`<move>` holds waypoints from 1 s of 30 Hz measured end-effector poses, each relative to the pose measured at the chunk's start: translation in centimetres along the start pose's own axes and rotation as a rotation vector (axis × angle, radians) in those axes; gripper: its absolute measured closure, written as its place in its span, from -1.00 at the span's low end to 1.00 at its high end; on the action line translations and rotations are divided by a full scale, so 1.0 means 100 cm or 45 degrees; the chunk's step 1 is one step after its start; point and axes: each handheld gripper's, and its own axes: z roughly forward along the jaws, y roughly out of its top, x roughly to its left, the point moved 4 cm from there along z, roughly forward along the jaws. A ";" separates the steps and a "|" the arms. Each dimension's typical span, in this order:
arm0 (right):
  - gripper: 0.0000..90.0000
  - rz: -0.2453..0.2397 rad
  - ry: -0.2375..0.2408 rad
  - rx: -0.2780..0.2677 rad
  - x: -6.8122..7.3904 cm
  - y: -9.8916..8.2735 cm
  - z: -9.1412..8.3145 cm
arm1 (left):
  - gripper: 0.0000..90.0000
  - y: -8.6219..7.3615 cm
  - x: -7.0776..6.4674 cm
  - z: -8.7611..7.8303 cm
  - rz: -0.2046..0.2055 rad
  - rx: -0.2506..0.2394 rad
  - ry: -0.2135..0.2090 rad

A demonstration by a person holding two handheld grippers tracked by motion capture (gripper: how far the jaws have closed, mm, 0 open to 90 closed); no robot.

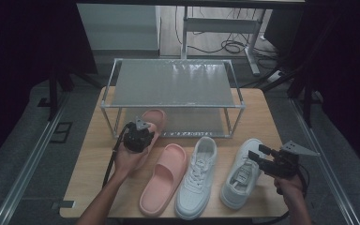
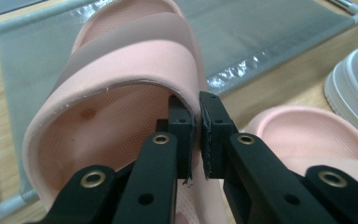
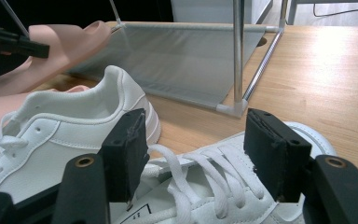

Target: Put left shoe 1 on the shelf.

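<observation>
Fingers of the left gripper pinch the pink slide's strap edge, toe towards the rack's lower shelf (right gripper spread, idle).

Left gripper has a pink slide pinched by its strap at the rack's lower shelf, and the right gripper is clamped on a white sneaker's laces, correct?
Not quite: the right gripper is open above the white sneaker, jaws apart, as the right gripper view shows. The rest holds.

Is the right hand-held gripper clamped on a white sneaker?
No: in the right gripper view the right hand-held gripper stands wide open over the laced white sneaker, pads off it.
</observation>
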 end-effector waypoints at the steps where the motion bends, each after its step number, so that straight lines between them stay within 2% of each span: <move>1: -0.11 0.000 0.000 0.000 0.000 0.000 0.000 | 0.89 0.001 0.000 0.002 0.001 -0.002 0.001; 14: -0.11 0.005 0.000 0.006 -0.001 -0.001 0.001 | 0.89 0.014 -0.003 0.030 0.020 0.018 0.030; 20: -0.11 0.004 0.000 0.004 0.000 -0.001 0.002 | 0.89 0.020 -0.002 0.040 -0.001 0.004 0.053; 26: -0.11 0.004 0.000 0.001 0.000 0.000 0.001 | 0.89 0.022 -0.003 0.049 0.008 0.017 0.074; 30: -0.11 0.004 0.000 0.001 -0.001 0.000 0.001 | 0.88 0.021 -0.002 0.055 -0.006 0.025 0.093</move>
